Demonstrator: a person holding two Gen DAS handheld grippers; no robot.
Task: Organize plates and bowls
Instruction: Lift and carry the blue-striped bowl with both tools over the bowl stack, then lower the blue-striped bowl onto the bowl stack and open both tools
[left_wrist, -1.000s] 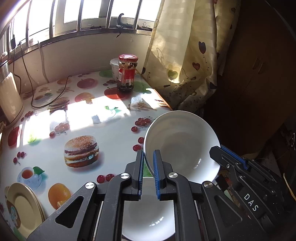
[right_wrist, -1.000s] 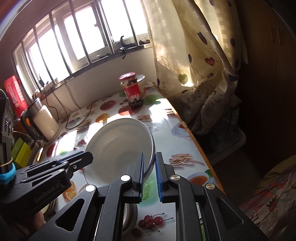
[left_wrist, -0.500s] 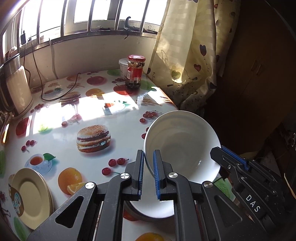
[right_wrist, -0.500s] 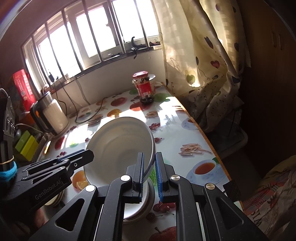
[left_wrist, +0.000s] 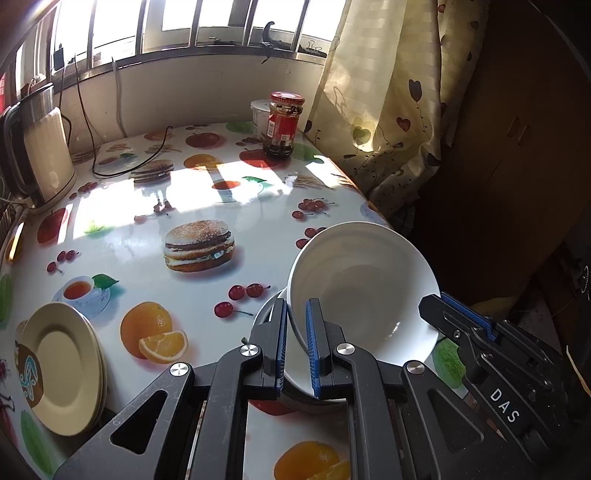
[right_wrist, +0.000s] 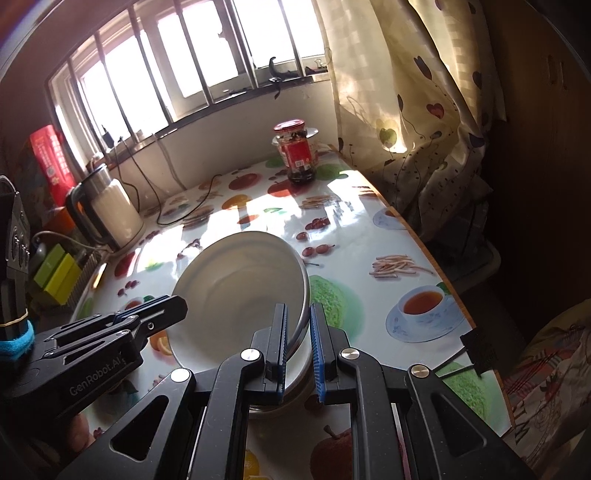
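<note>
Fruit-print table (left_wrist: 147, 229): white bowl (left_wrist: 362, 288) rim clamped btwn left gripper (left_wrist: 295, 347) & right gripper (right_wrist: 298, 350).

The left hand-held gripper (left_wrist: 296, 345) points steeply downward, its blue-padded jaws nearly closed on the near rim of a tilted white bowl (left_wrist: 364, 291). The right hand-held gripper (right_wrist: 298, 352) — angled down likewise — clamps the opposite rim, so both face each other across it.

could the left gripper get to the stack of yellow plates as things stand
Probably not yet: the left gripper is shut on the white bowl's rim. Otherwise the tabletop toward the yellow plates looks free.
</note>
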